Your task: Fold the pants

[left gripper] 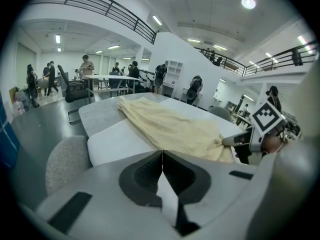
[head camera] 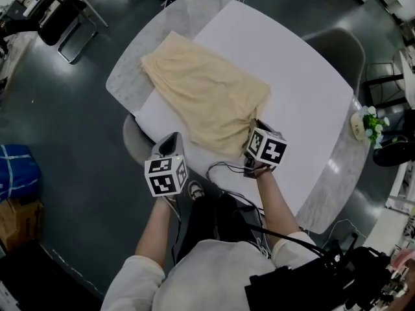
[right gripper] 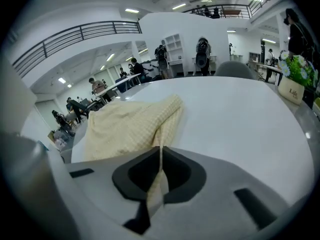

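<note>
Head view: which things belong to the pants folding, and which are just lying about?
Job: pants, pinched by the shut right gripper; left gripper; white mat.
Lying about: flower pot, blue bag, black chair.

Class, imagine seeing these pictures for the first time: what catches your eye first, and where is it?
Pale yellow pants lie spread over the white mat on the grey table. The right gripper is shut on the pants' near corner. The left gripper is at the mat's near left edge, jaws together.
</note>
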